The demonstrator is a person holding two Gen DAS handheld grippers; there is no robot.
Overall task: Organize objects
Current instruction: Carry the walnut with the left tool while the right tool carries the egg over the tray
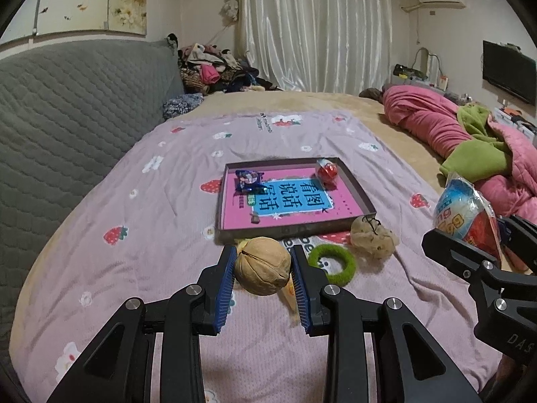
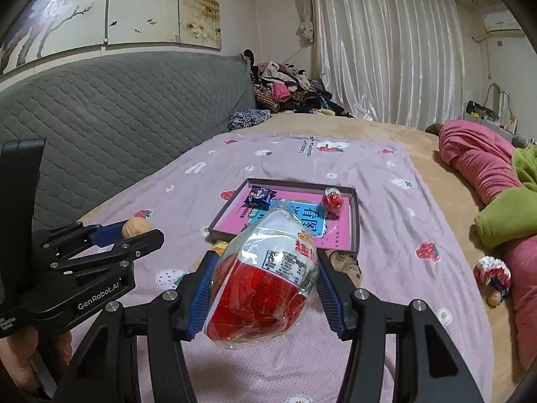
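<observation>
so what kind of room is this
Most likely a lived-in bedroom: a wide bed under a strawberry-print sheet, a bunched pink quilt, and a clothes pile by the curtains.

Tray on bed, odds before it.
In tray (image 1: 355, 188): packet (image 1: 249, 180) at far left, egg (image 1: 327, 170) at far right. Before tray's near edge on blanket (image 1: 134, 221): ring (image 1: 332, 263), pouch (image 1: 372, 240) to its right. Held above blanket: walnut (image 1: 262, 266) in left tongs (image 1: 262, 268), bag (image 2: 265, 278) in right tongs (image 2: 265, 283).

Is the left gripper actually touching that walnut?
Touching. The left wrist view shows the left gripper with both blue pads pressed against the walnut.
</observation>
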